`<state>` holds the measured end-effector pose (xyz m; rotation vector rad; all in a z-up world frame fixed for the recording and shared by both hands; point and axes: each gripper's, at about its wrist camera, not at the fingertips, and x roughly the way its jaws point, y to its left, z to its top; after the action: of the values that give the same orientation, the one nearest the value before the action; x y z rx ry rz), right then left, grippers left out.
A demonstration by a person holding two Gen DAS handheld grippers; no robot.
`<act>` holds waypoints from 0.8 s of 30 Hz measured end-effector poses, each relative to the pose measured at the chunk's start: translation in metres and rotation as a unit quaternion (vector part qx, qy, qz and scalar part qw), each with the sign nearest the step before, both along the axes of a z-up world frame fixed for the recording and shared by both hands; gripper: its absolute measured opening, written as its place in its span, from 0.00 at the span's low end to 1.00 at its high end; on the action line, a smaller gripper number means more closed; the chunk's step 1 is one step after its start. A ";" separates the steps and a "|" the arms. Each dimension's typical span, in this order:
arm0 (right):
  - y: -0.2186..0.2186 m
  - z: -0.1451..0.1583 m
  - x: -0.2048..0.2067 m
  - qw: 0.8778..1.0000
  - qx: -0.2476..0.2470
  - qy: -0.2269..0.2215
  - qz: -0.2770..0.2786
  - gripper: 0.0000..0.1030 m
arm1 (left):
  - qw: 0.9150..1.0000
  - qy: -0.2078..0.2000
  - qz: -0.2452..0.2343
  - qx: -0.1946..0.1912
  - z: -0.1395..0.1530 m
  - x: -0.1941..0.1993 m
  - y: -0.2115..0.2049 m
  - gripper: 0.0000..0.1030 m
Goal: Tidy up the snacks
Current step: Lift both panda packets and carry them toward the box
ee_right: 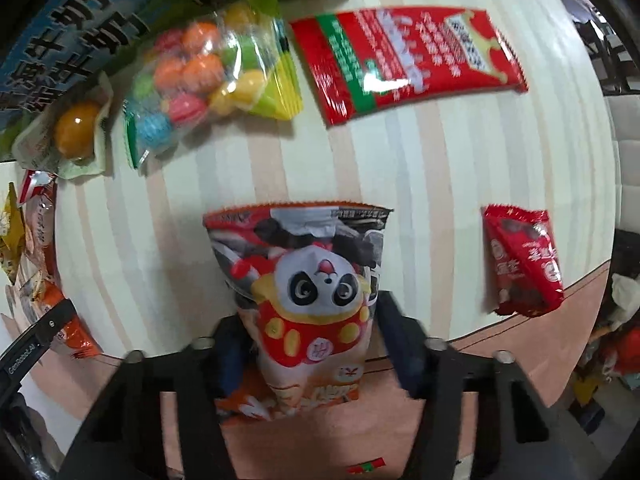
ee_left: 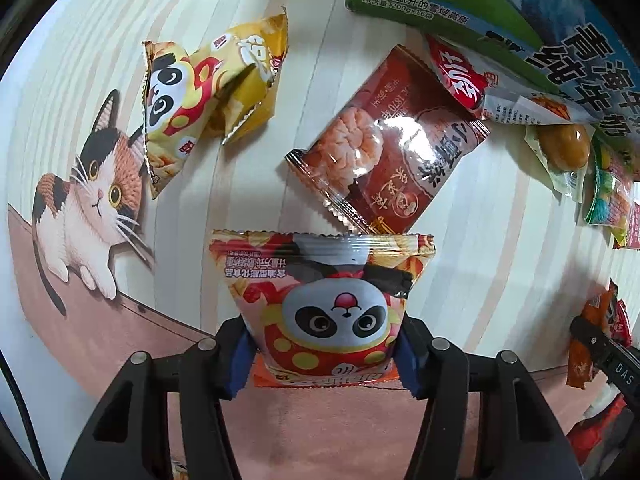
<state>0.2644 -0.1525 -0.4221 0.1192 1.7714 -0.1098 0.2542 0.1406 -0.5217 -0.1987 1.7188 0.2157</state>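
Nearest the left wrist camera, the left hand-held gripper (ee_left: 324,354) pinches an orange panda snack bag (ee_left: 326,304) by its lower sides, both blue pads against the wrapper, the bag raised over the striped bench (ee_left: 460,248). Beyond it on the bench lie a dark red rice-cracker packet (ee_left: 384,140) and a yellow panda bag (ee_left: 200,92), well apart from each other, the yellow one overlapping a printed cat picture (ee_left: 96,184). A green and blue milk carton box (ee_left: 480,4) sits at the far edge, with a wrapped brown egg (ee_left: 564,144) just beside it.

On the other side, the right hand-held gripper (ee_right: 306,352) is clamped on a black and orange panda bag (ee_right: 308,292). Farther off lie a clear bag of coloured candy balls (ee_right: 204,76), a long red packet (ee_right: 404,64) and a small red packet (ee_right: 524,260), all on the bench
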 end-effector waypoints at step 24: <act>-0.014 0.131 0.001 0.988 0.119 -0.094 0.005 0.43 | 0.988 -0.112 -0.029 -0.099 0.150 -0.008 -0.029 0.50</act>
<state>0.2653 -0.1663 -0.2909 0.2837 1.5912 0.1179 0.2459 0.1119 -0.3720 -0.3081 1.5178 -0.0208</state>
